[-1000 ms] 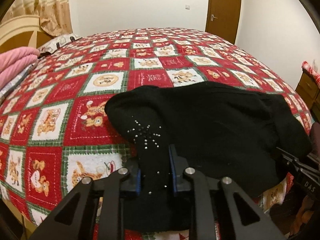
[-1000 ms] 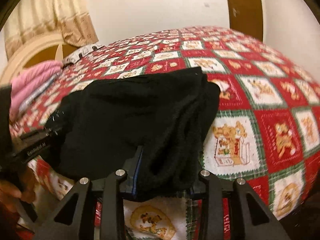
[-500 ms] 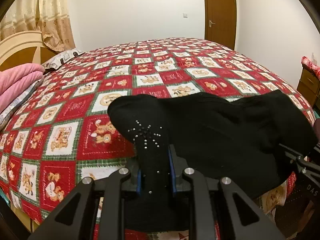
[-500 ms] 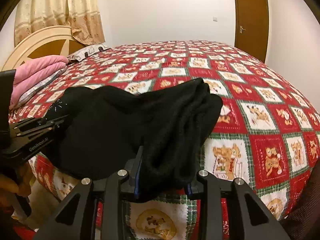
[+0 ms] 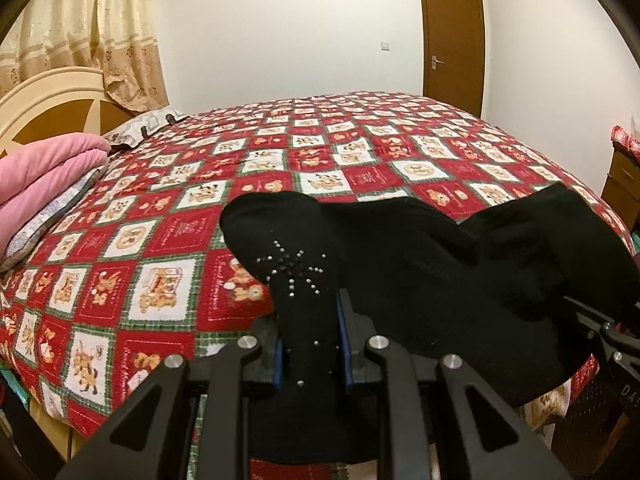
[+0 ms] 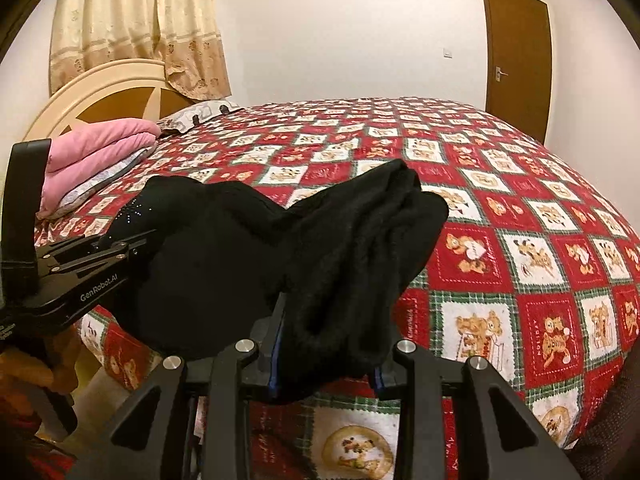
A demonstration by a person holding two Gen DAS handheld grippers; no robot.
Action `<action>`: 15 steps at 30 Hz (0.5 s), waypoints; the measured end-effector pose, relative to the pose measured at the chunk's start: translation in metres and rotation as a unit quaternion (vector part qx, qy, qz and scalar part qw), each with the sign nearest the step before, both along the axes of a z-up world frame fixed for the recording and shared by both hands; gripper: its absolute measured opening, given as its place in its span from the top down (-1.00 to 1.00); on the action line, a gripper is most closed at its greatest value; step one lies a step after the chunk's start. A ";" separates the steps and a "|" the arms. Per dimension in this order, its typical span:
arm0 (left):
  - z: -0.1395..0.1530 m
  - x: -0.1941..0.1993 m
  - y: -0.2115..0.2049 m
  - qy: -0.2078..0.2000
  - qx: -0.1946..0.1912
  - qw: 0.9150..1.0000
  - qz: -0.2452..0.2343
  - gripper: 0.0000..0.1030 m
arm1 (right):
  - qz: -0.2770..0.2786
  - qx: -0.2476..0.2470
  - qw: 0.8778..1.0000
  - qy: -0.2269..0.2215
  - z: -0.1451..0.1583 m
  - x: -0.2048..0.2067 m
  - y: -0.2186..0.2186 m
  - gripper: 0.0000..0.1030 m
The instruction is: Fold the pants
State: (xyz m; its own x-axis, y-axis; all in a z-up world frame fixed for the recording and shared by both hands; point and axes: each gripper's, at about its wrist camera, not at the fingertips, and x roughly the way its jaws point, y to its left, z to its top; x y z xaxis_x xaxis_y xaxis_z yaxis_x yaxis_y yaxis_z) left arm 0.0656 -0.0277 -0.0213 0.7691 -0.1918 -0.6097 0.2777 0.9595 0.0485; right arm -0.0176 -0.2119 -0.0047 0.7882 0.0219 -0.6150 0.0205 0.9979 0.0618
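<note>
The right gripper point(image 6: 326, 344) pinches a thick bunched fold of the black knit pants point(image 6: 352, 256) between its blue-edged pads. To its left, the left gripper point(image 6: 132, 240) (a black linkage marked GenRobot.AI) grips the pants' rhinestone-studded edge. Beyond both spreads the red-and-white teddy-bear patchwork quilt point(image 6: 520, 208), with folded pink blankets point(image 6: 96, 148) far left.

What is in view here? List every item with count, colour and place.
pants: one, black with a studded star, near edge of bed, held at both ends
quilt: one, red, green and white patchwork, covering the bed
pink bedding: one folded stack, by the headboard
pillow: one, grey-white, by the headboard
headboard: one, cream and brown, left
curtain: one, beige, behind headboard
door: one, brown, far right
left gripper: black, fingers shut on pants
right gripper: black, fingers shut on pants
</note>
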 end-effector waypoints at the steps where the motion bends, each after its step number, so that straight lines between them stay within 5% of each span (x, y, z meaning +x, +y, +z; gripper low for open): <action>1: 0.001 0.000 0.002 -0.002 0.000 1.000 0.001 0.58 | 0.002 0.001 1.000 -0.001 0.001 0.000 0.002 0.35; 15: 0.020 0.018 0.045 -0.016 -0.009 0.999 0.048 0.58 | 0.051 -0.009 0.998 -0.036 0.031 0.030 0.043 0.35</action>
